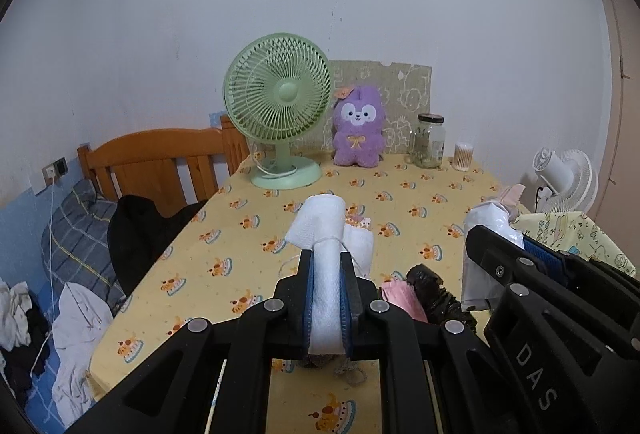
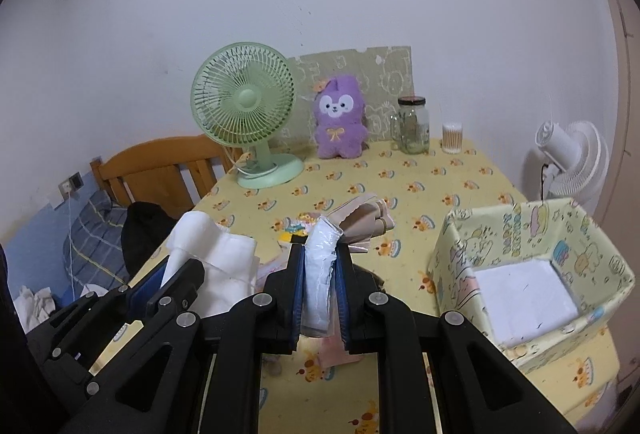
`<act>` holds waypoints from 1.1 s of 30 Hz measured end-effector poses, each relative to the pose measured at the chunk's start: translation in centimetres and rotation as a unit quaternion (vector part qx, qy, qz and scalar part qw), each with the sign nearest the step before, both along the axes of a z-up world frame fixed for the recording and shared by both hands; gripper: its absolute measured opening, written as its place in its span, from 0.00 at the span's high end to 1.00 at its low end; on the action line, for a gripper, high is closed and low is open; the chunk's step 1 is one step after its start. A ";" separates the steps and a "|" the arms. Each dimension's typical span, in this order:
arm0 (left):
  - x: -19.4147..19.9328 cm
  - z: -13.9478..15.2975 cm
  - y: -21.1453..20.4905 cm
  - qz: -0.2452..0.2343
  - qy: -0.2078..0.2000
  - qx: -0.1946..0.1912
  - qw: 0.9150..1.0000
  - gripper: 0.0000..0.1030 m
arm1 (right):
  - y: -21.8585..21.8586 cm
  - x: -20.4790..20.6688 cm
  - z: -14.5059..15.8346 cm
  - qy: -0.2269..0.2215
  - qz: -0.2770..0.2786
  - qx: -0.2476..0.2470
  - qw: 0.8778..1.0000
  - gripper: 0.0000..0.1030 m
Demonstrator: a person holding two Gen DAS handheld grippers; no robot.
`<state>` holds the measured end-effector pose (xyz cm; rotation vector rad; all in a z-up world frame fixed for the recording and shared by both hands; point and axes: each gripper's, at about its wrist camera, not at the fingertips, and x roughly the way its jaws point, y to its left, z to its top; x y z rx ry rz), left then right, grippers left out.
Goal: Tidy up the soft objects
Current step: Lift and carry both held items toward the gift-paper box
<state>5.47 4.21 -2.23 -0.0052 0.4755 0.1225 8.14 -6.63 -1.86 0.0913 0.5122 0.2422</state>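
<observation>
Left wrist view: The left gripper (image 1: 327,266) is clamped on a folded white soft cloth (image 1: 326,234), which stands up between its blue-lined fingers (image 1: 307,298) above the yellow cartoon-print tablecloth (image 1: 248,234). A thin beige thread (image 1: 352,254) hangs off the cloth. Below and to the right of the fingers, a pink fabric piece (image 1: 396,296) and a dark crumpled item (image 1: 436,298) lie on the tablecloth. At the right edge, the right gripper (image 1: 496,254) enters the frame, clenched on a white crinkled plastic-wrapped pack (image 1: 486,234). At the table's far end stand a green round desk fan (image 1: 280,102), a purple plush rabbit toy (image 1: 358,128), a clear glass jar with a dark lid (image 1: 428,142) and a small tub of cotton swabs (image 1: 463,156).

Right wrist view: The right gripper (image 2: 319,266) grips the plastic-wrapped pack (image 2: 320,258) upright between its pads. A beige folded fabric bundle (image 2: 366,218) lies on the tablecloth (image 2: 420,190) just beyond the fingertips. To the right, an open pale-yellow printed fabric box (image 2: 460,246) stands with a white flat sheet (image 2: 524,294) on its floor. At the left, the left gripper (image 2: 176,274) holds the white cloth (image 2: 216,258). A white standing fan (image 2: 572,158) stands beyond the table's right edge.
</observation>
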 end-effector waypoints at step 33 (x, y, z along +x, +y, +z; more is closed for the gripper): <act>0.8 2.2 -7.5 -0.071 -0.027 -0.004 0.997 0.92 | -7.3 -1.1 2.9 -0.042 -0.040 -0.044 0.997 0.83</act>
